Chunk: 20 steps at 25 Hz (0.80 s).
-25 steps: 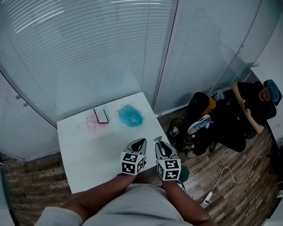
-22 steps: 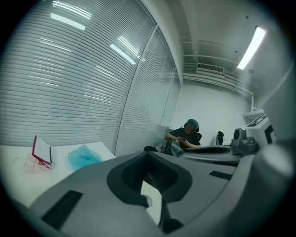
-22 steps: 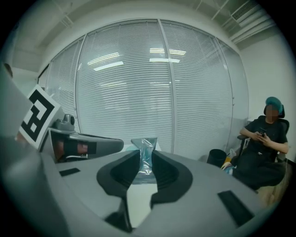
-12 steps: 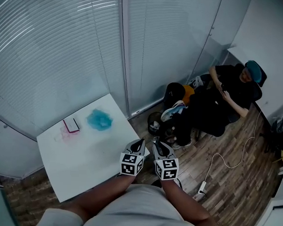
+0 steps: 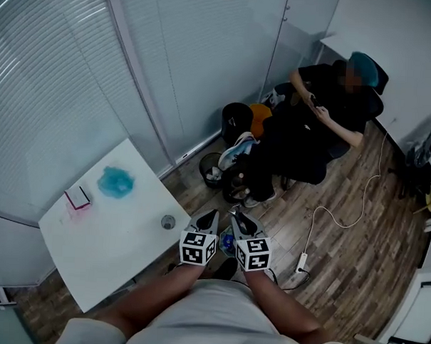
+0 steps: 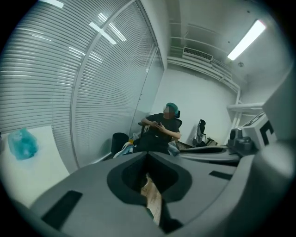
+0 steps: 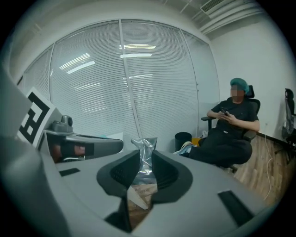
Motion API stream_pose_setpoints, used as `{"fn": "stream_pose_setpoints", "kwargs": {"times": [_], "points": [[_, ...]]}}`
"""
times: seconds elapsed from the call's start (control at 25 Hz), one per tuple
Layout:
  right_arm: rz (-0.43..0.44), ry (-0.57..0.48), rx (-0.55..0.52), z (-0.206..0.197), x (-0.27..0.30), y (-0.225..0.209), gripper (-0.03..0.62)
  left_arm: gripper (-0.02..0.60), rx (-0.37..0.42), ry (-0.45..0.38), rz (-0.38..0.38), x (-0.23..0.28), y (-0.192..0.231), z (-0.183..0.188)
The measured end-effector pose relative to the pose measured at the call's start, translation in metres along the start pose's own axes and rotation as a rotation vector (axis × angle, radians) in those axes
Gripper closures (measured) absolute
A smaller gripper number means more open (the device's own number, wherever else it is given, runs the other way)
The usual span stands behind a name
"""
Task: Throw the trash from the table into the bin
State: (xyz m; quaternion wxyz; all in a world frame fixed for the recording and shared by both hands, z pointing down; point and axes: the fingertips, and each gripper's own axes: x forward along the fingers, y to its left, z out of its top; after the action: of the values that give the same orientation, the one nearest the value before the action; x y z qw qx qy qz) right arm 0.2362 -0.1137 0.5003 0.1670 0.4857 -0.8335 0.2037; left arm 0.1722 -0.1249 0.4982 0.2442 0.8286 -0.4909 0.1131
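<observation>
Room: wood floor, blinds, white worktop [image 5: 105,248] on your left; mesh bin [image 5: 214,169] well ahead, beside a seated person [image 5: 310,129].
Right tongs [image 7: 145,155]: clamped on the clear wrapper [image 7: 143,141], a thin pinch.
Left tongs [image 6: 147,154]: tips together, empty.
On worktop: teal wad [image 5: 117,182], pink card [image 5: 78,197], small cup [image 5: 168,222].
Risk: if you release early, the wrapper lands on the floor. Light film may drift or cling to the pads. Mind the person's legs.
</observation>
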Motion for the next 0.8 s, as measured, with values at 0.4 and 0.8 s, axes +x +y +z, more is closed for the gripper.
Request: {"fn": "stream_pose_setpoints", "kwargs": {"times": [0.4, 0.8], "points": [[-0.05, 0.086, 0.075, -0.058, 0.002, -0.067, 0.507, 0.577, -0.012, 0.106, -0.032, 0.051, -0.034, -0.048], [-0.049, 0.226, 0.125, -0.138, 0.012, -0.109, 0.506, 0.577, -0.034, 0.167, 0.01, 0.085, -0.032, -0.093]]}}
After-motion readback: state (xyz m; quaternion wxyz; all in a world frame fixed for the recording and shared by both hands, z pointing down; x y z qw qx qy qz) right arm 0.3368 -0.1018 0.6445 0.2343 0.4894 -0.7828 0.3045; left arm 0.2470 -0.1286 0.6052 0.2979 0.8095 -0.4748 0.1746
